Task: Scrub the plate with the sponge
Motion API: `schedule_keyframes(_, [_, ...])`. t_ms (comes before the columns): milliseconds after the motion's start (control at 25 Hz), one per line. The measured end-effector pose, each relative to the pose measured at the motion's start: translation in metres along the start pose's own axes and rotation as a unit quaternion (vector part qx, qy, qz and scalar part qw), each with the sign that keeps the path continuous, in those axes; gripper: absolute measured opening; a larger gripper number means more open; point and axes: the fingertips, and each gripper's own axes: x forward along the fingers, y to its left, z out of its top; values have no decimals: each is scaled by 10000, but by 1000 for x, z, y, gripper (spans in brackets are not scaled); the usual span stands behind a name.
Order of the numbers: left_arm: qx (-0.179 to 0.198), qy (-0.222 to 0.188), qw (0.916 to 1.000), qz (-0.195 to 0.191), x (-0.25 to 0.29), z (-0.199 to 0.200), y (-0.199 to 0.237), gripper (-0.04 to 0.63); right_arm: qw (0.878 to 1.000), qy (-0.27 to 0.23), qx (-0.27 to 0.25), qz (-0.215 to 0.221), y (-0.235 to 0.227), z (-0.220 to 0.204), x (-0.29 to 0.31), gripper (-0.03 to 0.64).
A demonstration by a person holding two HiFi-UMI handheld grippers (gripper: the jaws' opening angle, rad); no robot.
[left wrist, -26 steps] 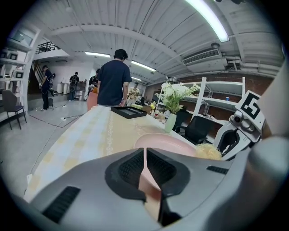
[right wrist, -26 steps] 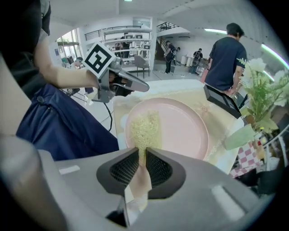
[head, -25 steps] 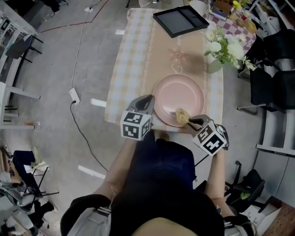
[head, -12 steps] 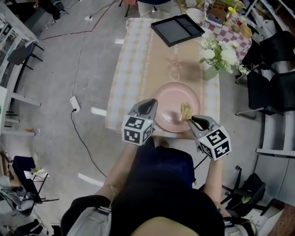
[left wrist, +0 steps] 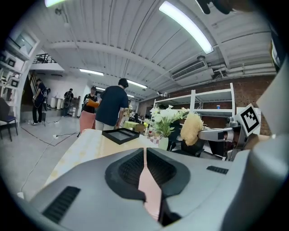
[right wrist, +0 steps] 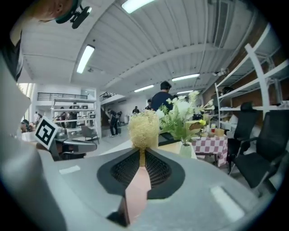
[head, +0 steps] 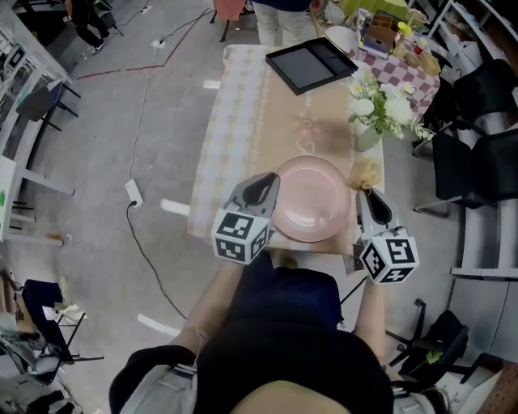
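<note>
A pink plate (head: pixel 312 198) lies on the beige tablecloth near the table's front edge. My left gripper (head: pixel 263 187) is shut, its tip at the plate's left rim; in the left gripper view its jaws (left wrist: pixel 144 151) meet in a thin seam. My right gripper (head: pixel 366 192) is shut on a yellow sponge (head: pixel 366 172), held just past the plate's right rim, close to the vase. The right gripper view shows the sponge (right wrist: pixel 144 128) sticking up from the closed tips (right wrist: pixel 142 151). The sponge (left wrist: pixel 192 128) also shows in the left gripper view.
A glass vase of white flowers (head: pixel 380 105) stands at the table's right edge behind the sponge. A black tray (head: pixel 312 55) lies at the far end. A person (head: pixel 279 16) stands beyond it. Black chairs (head: pixel 477 162) sit to the right; a cable runs over the floor to the left.
My right gripper carried the sponge from the plate's front right part rightward, off the plate, to beside the vase. The left gripper stayed at the plate's left rim.
</note>
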Motion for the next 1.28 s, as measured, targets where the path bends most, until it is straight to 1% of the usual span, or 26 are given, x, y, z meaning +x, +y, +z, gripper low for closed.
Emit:
schedule_keyframes(120, [38, -263, 9996, 21, -3, 16, 0, 26, 9960, -609, 255, -596, -19, 16, -10, 40])
schedule_keyframes(240, [72, -389, 9992, 28, -4, 24, 1, 26, 9886, -988, 226, -1110, -32, 21, -20, 41])
schedule_keyframes(360, [108, -423, 9990, 58, -4, 25, 3, 26, 9820, -1161, 151, -1484, -42, 20, -28, 40])
schedule_keyframes(480, [127, -429, 9990, 98, -4, 24, 5, 26, 9772, -1178, 188, -1755, -52, 15, -35, 38])
schedule_keyframes(640, [134, -427, 9989, 165, -4, 24, 11, 26, 9746, -1135, 225, -1917, -59, 10, -38, 38])
schedule_keyframes(800, [128, -410, 9989, 193, -3, 23, 15, 26, 9737, -1078, 125, -2003, -62, 9, -38, 37])
schedule_keyframes(1280, [99, -307, 9992, 238, -2, 16, 22, 26, 9729, -891, 92, -2134, -66, 0, -41, 34])
